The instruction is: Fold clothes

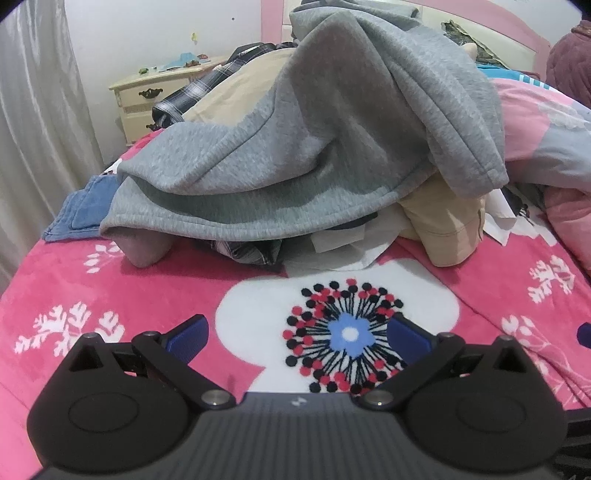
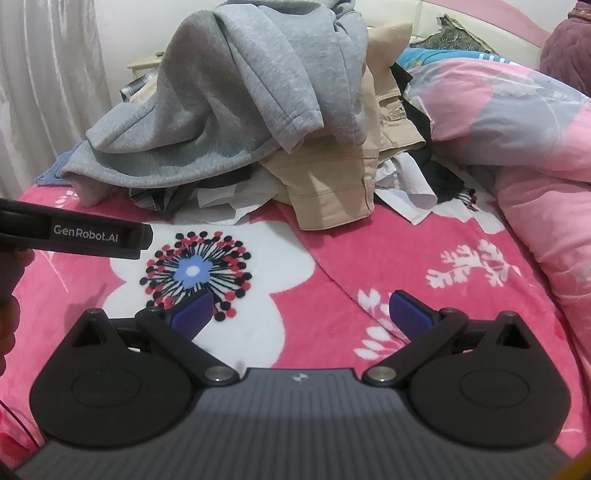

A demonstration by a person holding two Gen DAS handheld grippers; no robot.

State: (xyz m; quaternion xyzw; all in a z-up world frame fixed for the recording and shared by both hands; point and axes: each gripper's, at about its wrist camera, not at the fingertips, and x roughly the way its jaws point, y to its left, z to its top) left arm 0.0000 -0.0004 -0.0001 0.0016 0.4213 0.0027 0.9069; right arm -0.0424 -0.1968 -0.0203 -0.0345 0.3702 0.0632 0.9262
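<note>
A heap of clothes lies on a pink flowered blanket (image 1: 155, 280). On top is a grey sweatshirt (image 1: 295, 129) (image 2: 221, 96), draped over beige trousers (image 1: 439, 225) (image 2: 332, 184), a plaid shirt (image 1: 192, 92), white cloth (image 2: 406, 181) and a blue denim piece (image 1: 77, 210). My left gripper (image 1: 297, 332) stands open above the blanket's flower print, short of the heap, with nothing between its blue pads. My right gripper (image 2: 301, 312) is open too, over the blanket in front of the trousers. The left gripper's body (image 2: 92, 236) shows at the left in the right wrist view.
A bunched pink and grey quilt (image 2: 517, 122) fills the right side of the bed. A cream nightstand (image 1: 155, 92) stands at the back left beside a pale curtain (image 1: 33, 110). A pink headboard (image 1: 517, 22) runs behind the heap.
</note>
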